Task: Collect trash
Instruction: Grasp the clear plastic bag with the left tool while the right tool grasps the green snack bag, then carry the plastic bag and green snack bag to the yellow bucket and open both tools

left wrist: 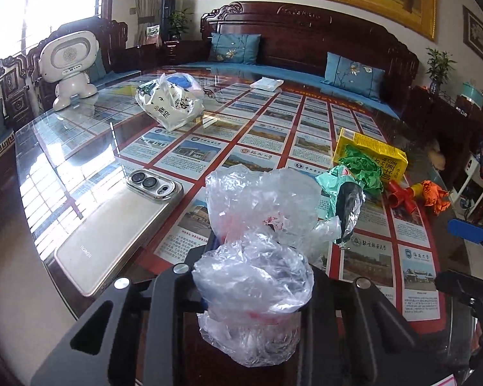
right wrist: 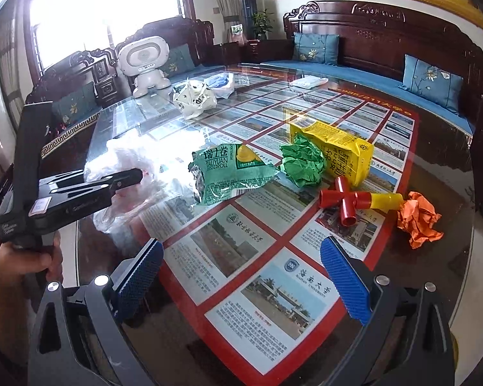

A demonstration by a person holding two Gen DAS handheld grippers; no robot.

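My left gripper (left wrist: 254,257) is shut on a crumpled clear plastic bag (left wrist: 264,206), which bulges over its fingers and hides the pads. In the right wrist view the left gripper (right wrist: 135,175) reaches into that bag (right wrist: 128,160) from the left, with a hand on its handle. My right gripper (right wrist: 244,276) stands open low over the glass table (right wrist: 434,167) with nothing between its blue pads (right wrist: 347,283). Ahead of it lie a green snack wrapper (right wrist: 232,173), a green paper ball (right wrist: 302,164), a yellow carton (right wrist: 338,151) and an orange paper ball (right wrist: 418,218).
A red and yellow pipe fitting (right wrist: 347,202) lies by the orange paper. A phone (left wrist: 119,231) rests left of the left gripper. Farther back are a white printed bag (left wrist: 170,103), a white robot toy (left wrist: 71,64) and a white packet (left wrist: 267,83). Wooden sofas surround the table.
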